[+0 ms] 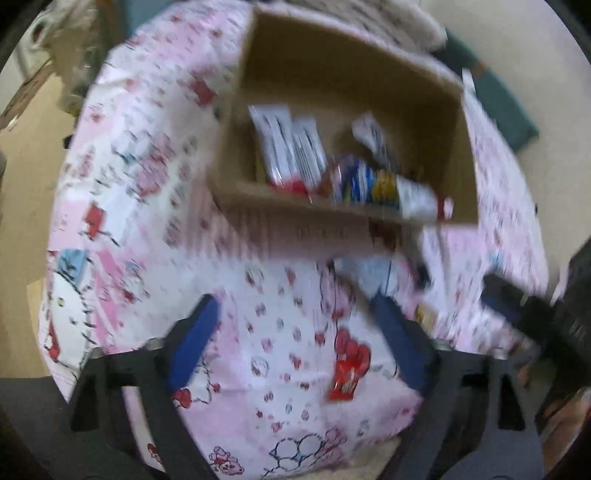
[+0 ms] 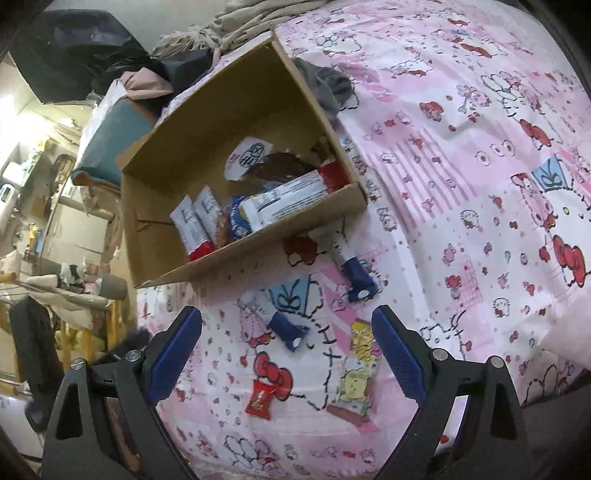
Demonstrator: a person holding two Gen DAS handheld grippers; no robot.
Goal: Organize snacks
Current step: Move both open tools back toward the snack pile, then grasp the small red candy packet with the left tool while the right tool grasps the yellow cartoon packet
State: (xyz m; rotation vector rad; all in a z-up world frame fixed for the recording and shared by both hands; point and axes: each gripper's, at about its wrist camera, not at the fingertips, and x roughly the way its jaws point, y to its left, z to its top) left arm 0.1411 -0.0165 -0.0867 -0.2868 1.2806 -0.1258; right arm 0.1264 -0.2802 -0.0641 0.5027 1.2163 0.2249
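An open cardboard box (image 2: 155, 236) lies on a pink cartoon-print bedsheet (image 2: 461, 184) and holds several snack packs, among them white-and-red bars (image 2: 192, 229) and a long white pack (image 2: 291, 201). Loose on the sheet before it lie two blue packets (image 2: 288, 328) (image 2: 356, 275), a yellow cartoon packet (image 2: 358, 365) and a small red candy (image 2: 261, 398). My right gripper (image 2: 288, 332) hangs open above these, holding nothing. The left wrist view is blurred: my left gripper (image 1: 295, 332) is open and empty over the sheet, the red candy (image 1: 345, 373) below it, the box (image 1: 280, 206) beyond.
A grey cloth (image 2: 328, 85) lies against the box's far side, with beige bedding (image 2: 236, 22) bunched behind. A teal cushion (image 2: 107, 147) and cluttered furniture (image 2: 55, 236) stand off the bed's left edge. A dark blurred shape (image 1: 535, 314) enters the left wrist view at the right.
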